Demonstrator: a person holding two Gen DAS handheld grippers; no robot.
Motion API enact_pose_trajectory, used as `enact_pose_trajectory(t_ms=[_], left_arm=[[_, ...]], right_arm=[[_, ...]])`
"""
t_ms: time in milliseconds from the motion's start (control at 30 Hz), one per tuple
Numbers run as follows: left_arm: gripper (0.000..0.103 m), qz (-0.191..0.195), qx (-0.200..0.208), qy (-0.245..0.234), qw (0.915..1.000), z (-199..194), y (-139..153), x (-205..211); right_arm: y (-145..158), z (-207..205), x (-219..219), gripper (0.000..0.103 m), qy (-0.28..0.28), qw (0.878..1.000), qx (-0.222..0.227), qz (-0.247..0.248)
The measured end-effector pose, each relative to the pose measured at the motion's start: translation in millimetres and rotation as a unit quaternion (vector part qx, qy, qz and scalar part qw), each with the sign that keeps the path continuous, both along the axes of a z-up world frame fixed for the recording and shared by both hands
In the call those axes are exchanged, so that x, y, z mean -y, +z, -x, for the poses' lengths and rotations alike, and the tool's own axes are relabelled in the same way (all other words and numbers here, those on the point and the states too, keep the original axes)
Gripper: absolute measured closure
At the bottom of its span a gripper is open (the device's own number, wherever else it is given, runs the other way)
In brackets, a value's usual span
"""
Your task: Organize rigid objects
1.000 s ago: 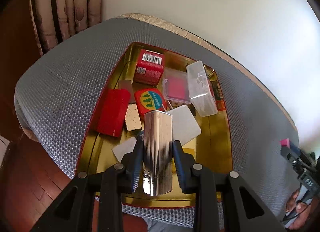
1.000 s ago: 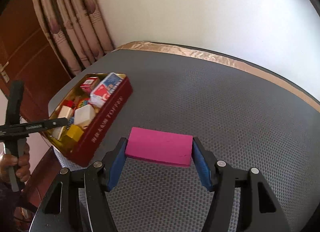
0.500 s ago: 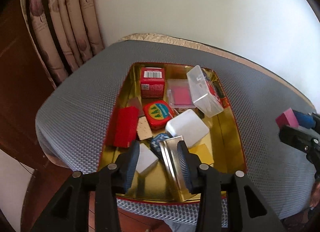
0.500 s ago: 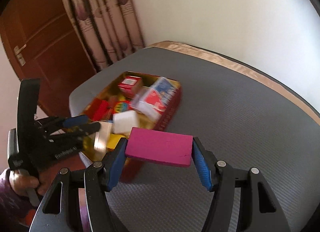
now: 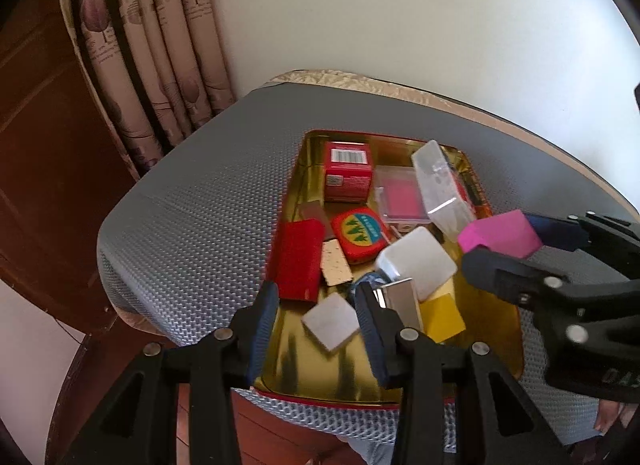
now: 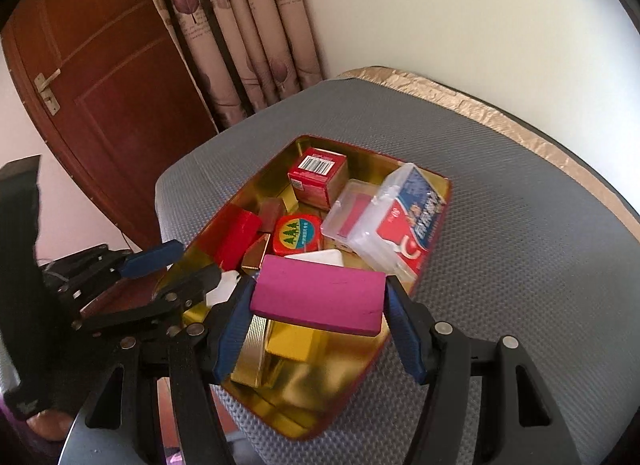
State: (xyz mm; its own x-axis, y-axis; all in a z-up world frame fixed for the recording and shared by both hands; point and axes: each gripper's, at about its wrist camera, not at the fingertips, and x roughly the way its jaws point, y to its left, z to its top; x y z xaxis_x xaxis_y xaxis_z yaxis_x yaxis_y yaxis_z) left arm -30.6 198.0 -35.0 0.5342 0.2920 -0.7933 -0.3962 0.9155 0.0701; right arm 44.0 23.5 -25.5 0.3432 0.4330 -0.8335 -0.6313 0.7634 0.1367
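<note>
The job looks well advanced: the gold-lined tin (image 6: 434, 201) on the grey mesh-covered surface (image 6: 520, 193) already holds most of the pieces. Among them are a red barcoded box (image 5: 347, 177), a clear plastic case (image 5: 440, 189), a red block (image 5: 298, 259), a round-cornered red tin with green trees (image 5: 360, 235), a white box (image 5: 418, 265), a yellow block (image 5: 442, 315) and a small white tile (image 5: 332, 321). The ribbed silver box (image 5: 400, 299) now lies in the tin, just beside the left gripper (image 5: 316, 317); its fingers have just been opening and stand spread with nothing pinched between them, only the white tile showing below through the gap. So that piece appears delivered. What is left, as far as the views show, is the magenta block (image 6: 320, 299): the right gripper (image 6: 320, 305) pinches it by its two short ends and holds it in the air above the near end of the tin, not yet set down. No loose pieces show on the grey surface around the tin, so this block may be the last to go in, though part of the surface is out of view.
</note>
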Motion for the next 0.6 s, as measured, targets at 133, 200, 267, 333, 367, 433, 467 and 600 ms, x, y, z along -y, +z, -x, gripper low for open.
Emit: enact_pose_trajectory(t_ms=[133, 200, 267, 333, 367, 433, 467, 600], left_arm=[[0.062, 0.004, 0.003, 0.013, 0.9999, 2, 0, -8], [0.062, 0.003, 0.006, 0.019, 0.9998, 3, 1, -9], [0.062, -0.001, 0.005, 0.025, 0.9997, 4, 1, -12], [0.062, 0.001, 0.005, 0.027, 0.9996, 4, 0, -14], [0.062, 0.004, 0.004, 0.029, 0.9996, 5, 0, -15], [0.062, 0.009, 0.004, 0.032, 0.9994, 5, -1, -17], [0.062, 0.011, 0.006, 0.033, 0.9994, 6, 0, -18], [0.062, 0.011, 0.013, 0.033, 0.9993, 7, 2, -19]], right_arm=[[-8, -3, -11, 0.042, 0.002, 1.000, -0.006, 0.004], [-14, -6, -16, 0.042, 0.002, 1.000, -0.008, 0.007], [-17, -8, -19, 0.042, 0.001, 1.000, -0.012, 0.006], [-20, -11, -21, 0.042, -0.002, 1.000, -0.012, 0.007], [-21, -13, -23, 0.042, -0.002, 1.000, -0.013, 0.008], [-22, -14, -24, 0.041, -0.003, 1.000, -0.014, 0.006], [-22, -15, -25, 0.041, -0.005, 1.000, -0.013, 0.004], [-17, -15, -23, 0.037, -0.009, 1.000, -0.010, -0.011]])
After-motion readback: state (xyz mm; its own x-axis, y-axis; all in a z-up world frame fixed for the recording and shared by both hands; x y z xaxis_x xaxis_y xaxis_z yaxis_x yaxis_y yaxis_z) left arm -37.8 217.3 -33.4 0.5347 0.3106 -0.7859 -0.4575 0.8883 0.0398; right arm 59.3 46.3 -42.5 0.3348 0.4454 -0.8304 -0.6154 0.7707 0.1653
